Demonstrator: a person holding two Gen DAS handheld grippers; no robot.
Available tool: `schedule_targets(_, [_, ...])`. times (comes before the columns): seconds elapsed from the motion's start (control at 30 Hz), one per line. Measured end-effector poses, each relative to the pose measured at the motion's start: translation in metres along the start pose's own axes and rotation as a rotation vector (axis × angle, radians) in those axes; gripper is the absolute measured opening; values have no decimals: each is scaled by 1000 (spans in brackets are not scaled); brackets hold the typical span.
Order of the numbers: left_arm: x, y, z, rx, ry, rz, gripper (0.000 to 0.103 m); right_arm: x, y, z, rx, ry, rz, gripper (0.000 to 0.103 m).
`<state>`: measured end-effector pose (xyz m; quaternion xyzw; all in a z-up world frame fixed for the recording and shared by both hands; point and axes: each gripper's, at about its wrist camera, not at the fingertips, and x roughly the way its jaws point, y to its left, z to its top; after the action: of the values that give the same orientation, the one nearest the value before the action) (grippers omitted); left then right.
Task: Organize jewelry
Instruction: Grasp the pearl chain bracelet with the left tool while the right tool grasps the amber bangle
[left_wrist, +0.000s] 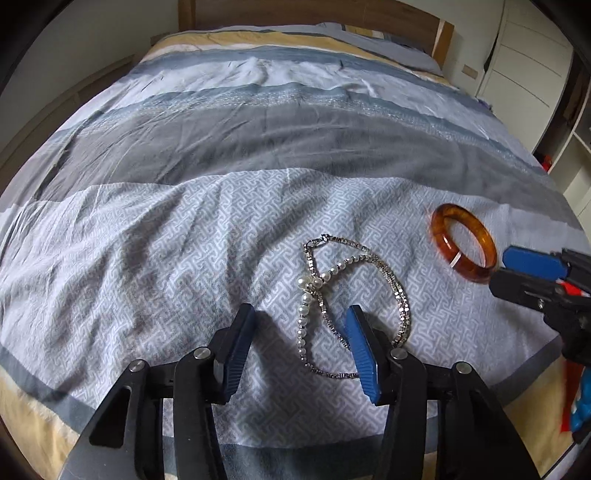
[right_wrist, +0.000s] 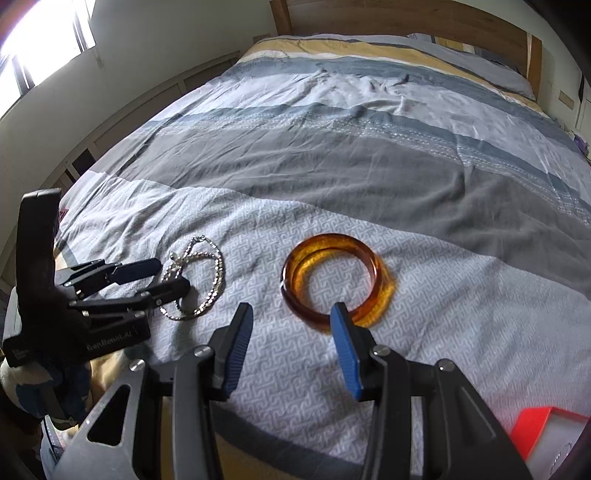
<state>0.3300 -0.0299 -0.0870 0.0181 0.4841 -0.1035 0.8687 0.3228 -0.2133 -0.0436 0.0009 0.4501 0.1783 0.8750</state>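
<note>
On bedspread (left_wrist: 184, 258), both grippers spread wide, necklaces (left_wrist: 332, 295), amber bangle (right_wrist: 334, 282), red box (right_wrist: 546, 435), contents unclear.

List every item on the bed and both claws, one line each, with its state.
Left claw: open, over the chains, holding nothing.
Right claw: open, at the bangle's near rim, holding nothing.
Amber bangle: lying flat on the duvet, loose.
Pearl and silver chains: tangled together in a heap.
Red box: mostly out of frame.
</note>
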Motion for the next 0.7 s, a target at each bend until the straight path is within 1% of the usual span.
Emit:
schedule_targets(0.03, [1, 0, -1, 6, -3, 0, 46, 5, 1, 1, -12, 7, 1, 42])
schedule_targets(0.1, [0, 1, -3, 5, -8, -6, 35, 13, 3, 4, -28, 17, 3, 41])
schedule_targets(0.13, [-1, 3, -4, 4, -9, -7, 31, 18, 3, 6, -33, 24, 4, 41])
schedule_targets(0.2, [-2, 9, -7, -7, -8, -13, 19, 28, 4, 9, -39, 38, 12, 41])
schedule_targets(0.3, [-2, 21, -11, -46, -7, -39, 11, 42, 6, 13, -50, 63, 25, 36])
schedule_targets(0.33, [-3, 24, -12, -58, -9, -45, 10, 47, 7, 14, -48, 74, 31, 34])
schedule_targets(0.43, [-2, 24, -17, -63, -16, -44, 9, 60, 4, 16, -17, 96, 59, 33])
schedule_targets(0.5, [0, 18, -19, -43, -27, -13, 9, 67, 1, 18, 17, 99, 82, 33])
schedule_targets(0.6, [2, 12, -20, -12, -40, 24, 10, 70, 0, 19, 37, 87, 91, 33])
schedule_targets(0.67, [3, 12, -20, -14, -47, 24, 10, 70, 1, 18, 39, 72, 77, 28])
schedule_targets(0.7, [3, 14, -20, -19, -49, 19, 9, 69, 0, 17, 47, 63, 71, 19])
